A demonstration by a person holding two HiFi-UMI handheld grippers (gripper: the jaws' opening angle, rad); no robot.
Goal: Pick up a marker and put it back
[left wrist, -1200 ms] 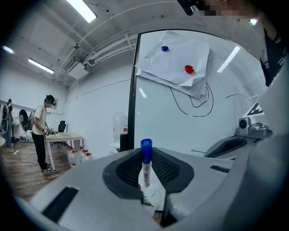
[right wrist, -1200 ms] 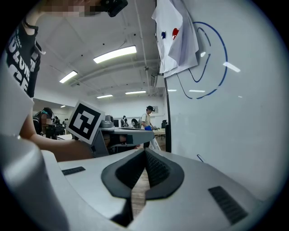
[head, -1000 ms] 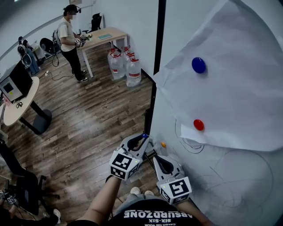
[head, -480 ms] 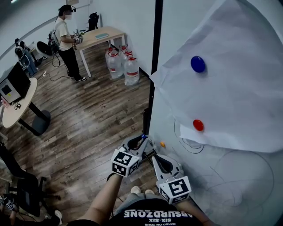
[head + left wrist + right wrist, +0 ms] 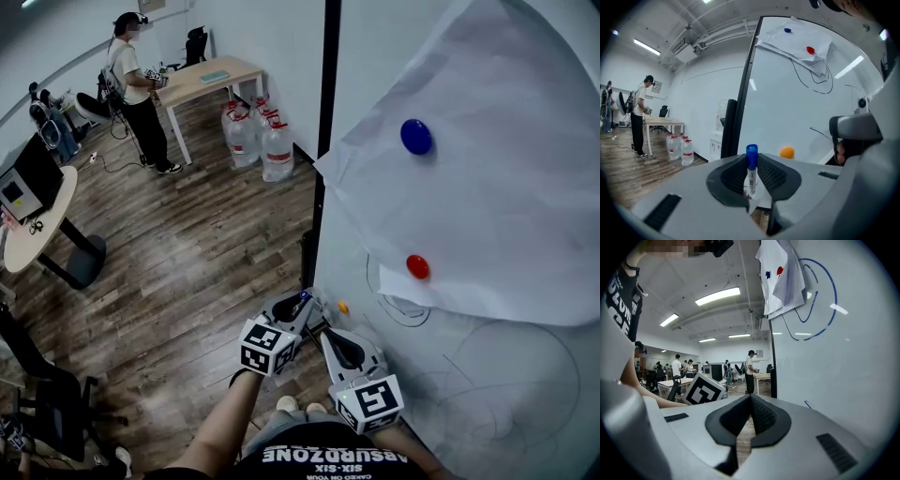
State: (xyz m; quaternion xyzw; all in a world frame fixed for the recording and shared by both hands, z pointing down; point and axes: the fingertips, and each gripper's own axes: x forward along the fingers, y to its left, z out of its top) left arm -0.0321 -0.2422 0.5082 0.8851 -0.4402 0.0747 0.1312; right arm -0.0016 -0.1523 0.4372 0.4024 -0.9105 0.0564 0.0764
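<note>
Beside the whiteboard [image 5: 525, 403], the marker [image 5: 750, 180] is clamped in the left gripper [image 5: 752, 159], the right gripper [image 5: 750, 401] is shut empty, and putting back is judged pending.

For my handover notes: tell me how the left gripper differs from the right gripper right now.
The left gripper's jaws clamp an upright blue-capped marker; the right gripper's jaws are shut together on nothing. In the head view the left gripper reaches further forward, while the right gripper sits back, closer to the whiteboard. Both are grey and carry a square-marked cube.
</note>
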